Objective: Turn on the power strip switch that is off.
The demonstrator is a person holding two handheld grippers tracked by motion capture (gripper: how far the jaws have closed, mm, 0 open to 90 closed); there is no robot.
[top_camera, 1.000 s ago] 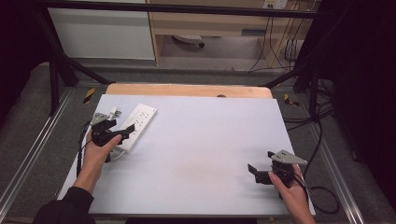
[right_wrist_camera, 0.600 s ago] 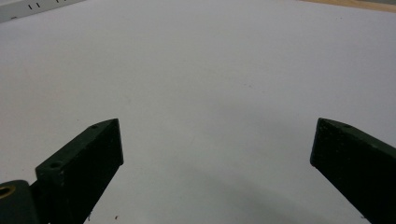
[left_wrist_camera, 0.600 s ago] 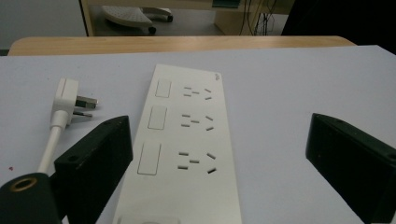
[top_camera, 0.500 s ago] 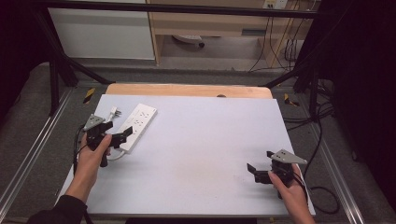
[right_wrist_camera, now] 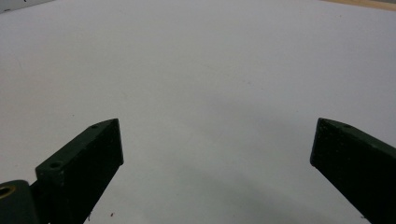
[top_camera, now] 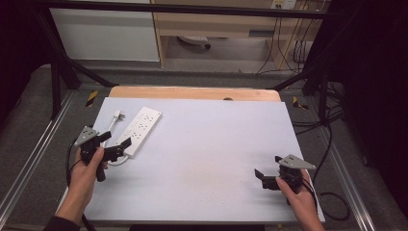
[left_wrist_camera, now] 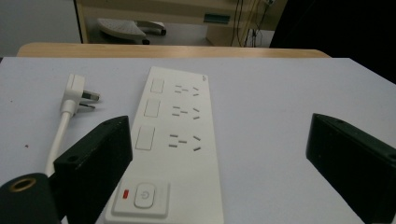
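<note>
left gripper (top_camera: pixel 114 146) had drawn back toward the near left edge since the earlier frame, its fingers (left_wrist_camera: pixel 95 161) spread wide and empty, just short of the switch end of the white power strip (top_camera: pixel 140 131). strip lay flat at far left of the tabletop (top_camera: pixel 207 144), its plug (left_wrist_camera: pixel 76 92) beside it. right gripper (top_camera: pixel 267 174) unmoved near the right corner, fingers (right_wrist_camera: pixel 84 163) apart, empty.

White power strip (left_wrist_camera: pixel 175 149) lies flat near the table's 10 o'clock corner, three sockets up, plug (left_wrist_camera: pixel 76 95) loose beside it.
</note>
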